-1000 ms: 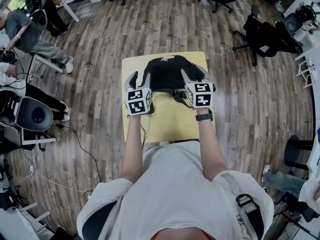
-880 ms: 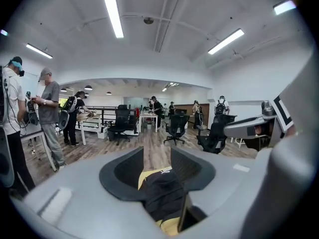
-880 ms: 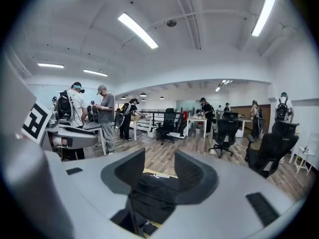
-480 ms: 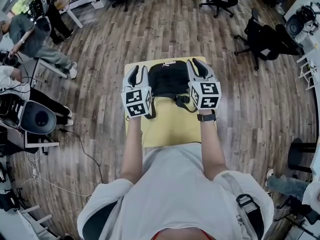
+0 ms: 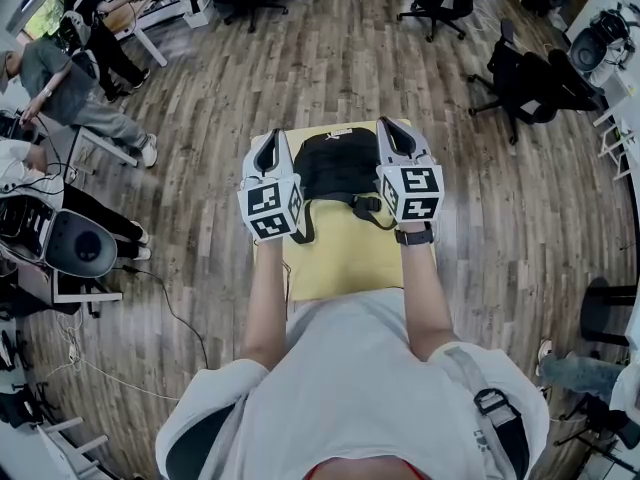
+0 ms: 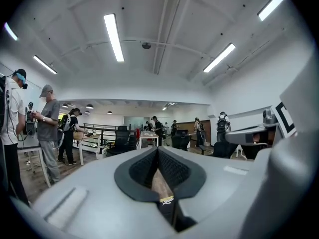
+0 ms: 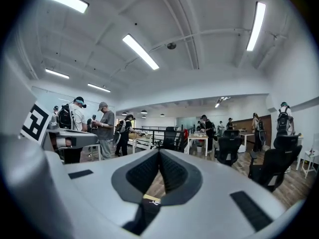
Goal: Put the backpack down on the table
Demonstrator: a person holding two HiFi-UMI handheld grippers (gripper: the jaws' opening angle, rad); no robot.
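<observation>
The black backpack lies flat on the small yellow table, its straps trailing toward me. My left gripper hovers above the backpack's left side and my right gripper above its right side, neither touching it. In the left gripper view the left gripper points level across the room with its black pads pressed together and nothing between them. The right gripper looks the same in the right gripper view. A sliver of the table and a backpack tag shows below the shut jaws.
Wood floor surrounds the table. Black office chairs stand at the far right, and a dark stool at the right edge. People and desks fill the left side, with a round device and cables on the floor.
Both grippers have risen from beside the backpack to well above it, and their jaws have gone from open to shut. The backpack stays on the table.
</observation>
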